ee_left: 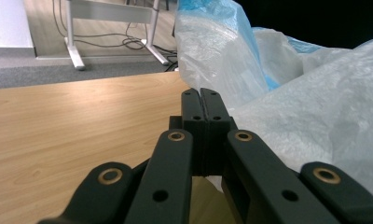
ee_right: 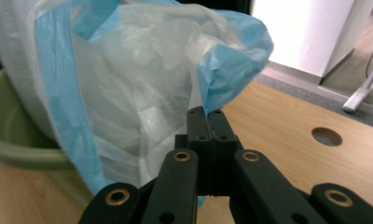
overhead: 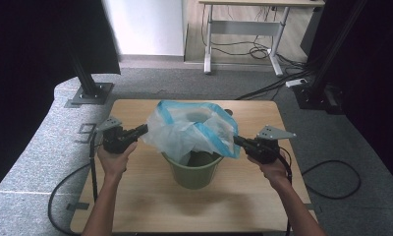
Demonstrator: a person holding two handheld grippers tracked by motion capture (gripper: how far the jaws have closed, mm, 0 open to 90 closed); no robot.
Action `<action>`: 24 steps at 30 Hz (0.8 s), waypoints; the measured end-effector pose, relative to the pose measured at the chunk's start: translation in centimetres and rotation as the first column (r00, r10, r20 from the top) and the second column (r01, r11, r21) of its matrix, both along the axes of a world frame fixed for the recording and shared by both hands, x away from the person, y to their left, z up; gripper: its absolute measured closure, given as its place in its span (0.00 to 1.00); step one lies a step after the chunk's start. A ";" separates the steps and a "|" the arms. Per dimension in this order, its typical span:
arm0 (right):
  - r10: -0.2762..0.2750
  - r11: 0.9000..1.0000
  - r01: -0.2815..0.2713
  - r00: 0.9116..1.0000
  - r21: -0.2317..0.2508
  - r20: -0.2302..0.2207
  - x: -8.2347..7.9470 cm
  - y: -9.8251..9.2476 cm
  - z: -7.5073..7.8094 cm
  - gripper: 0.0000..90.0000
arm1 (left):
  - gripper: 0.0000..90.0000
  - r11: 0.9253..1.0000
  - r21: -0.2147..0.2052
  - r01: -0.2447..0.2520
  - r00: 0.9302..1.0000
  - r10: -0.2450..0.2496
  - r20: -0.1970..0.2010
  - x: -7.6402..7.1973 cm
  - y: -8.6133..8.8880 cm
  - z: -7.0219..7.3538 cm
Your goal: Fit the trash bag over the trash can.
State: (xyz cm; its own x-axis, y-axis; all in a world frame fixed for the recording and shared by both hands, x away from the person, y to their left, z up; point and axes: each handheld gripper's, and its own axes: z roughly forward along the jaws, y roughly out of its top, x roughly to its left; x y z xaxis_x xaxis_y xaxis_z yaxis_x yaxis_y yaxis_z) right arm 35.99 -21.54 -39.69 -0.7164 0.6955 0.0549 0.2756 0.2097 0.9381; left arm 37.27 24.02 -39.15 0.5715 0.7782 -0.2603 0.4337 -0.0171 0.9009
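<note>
Plastic bag in green bin, table centre; left gripper, right gripper both clamped on its rim. We advise pulling evenly outward, down over bin edge.

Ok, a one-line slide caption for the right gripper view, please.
Right gripper, jaws shut on the blue edge of the translucent white plastic bag sitting in the round green plastic bin.

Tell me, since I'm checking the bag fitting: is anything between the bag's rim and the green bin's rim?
Nothing visible. The bag already sits in the green bin; both grippers' fingers pinch its blue-edged rim at either side, over bare table.
</note>
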 end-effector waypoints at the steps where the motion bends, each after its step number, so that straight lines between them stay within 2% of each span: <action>1: -0.007 1.000 0.007 1.000 0.000 -0.003 0.3 0.0 -0.1 0.98 | 1.00 1.000 0.000 -0.004 1.000 0.004 -0.005 0.0 0.1 -0.1; 6: -0.020 1.000 0.020 0.999 0.006 -0.038 1.7 -0.1 -1.0 0.98 | 1.00 1.000 -0.011 -0.003 0.999 0.003 -0.050 0.4 0.6 -1.0; 18: 0.018 0.999 -0.014 0.992 0.030 -0.126 1.9 -0.6 -4.1 0.98 | 1.00 0.999 -0.011 0.031 0.997 -0.032 -0.076 0.2 0.2 -2.8; 20: 0.012 0.999 -0.008 0.993 0.033 -0.118 1.8 -0.7 -4.2 0.97 | 1.00 0.999 -0.006 0.032 0.997 -0.033 -0.075 0.2 0.1 -3.0; 22: -0.016 0.999 0.020 0.996 0.041 -0.091 1.6 -1.2 -3.6 0.86 | 1.00 0.999 -0.008 0.035 0.997 -0.035 -0.071 0.1 0.1 -3.0; 24: -0.045 0.996 0.049 0.997 0.070 -0.057 1.2 -2.0 -2.5 0.78 | 1.00 0.999 -0.006 0.038 0.997 -0.038 -0.066 -0.1 0.0 -2.9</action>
